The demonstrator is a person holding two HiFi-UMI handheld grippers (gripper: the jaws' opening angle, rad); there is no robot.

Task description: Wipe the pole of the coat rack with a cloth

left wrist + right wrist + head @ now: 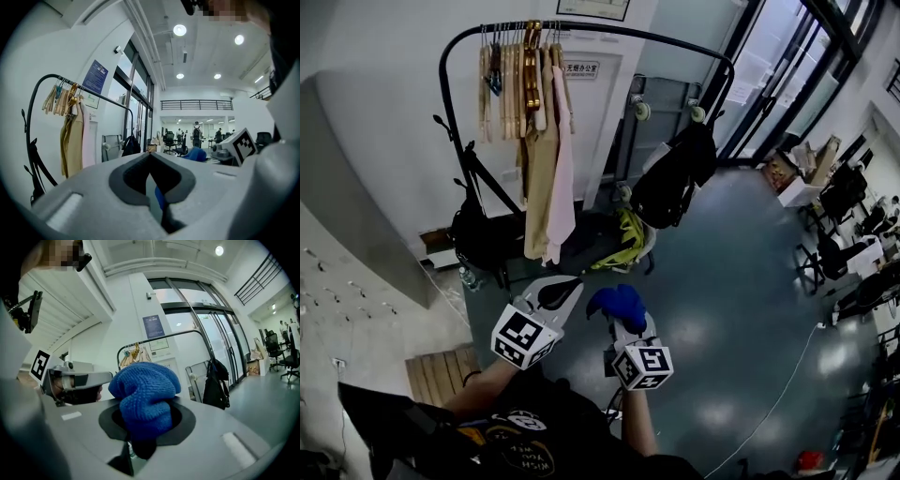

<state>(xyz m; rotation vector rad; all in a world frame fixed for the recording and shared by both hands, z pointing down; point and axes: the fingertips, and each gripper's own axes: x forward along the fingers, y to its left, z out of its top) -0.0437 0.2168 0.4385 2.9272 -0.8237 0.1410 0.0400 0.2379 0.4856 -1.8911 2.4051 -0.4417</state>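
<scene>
Coat rack pole (442, 89) stands well ahead across the floor, clothes hanging from it and nothing touching it, so by my read the wiping is all left to do. The right gripper (621, 323) is clamped on the bunched blue cloth (617, 302). The left gripper (551, 298) rides beside it, jaws together and empty.

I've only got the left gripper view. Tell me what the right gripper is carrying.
Observer: The right gripper is shut on a bunched blue cloth.
Operator: Now report what's at the foot of the coat rack.
Observer: The head view shows a yellow-green bundle lying on the floor under the coat rack.
</scene>
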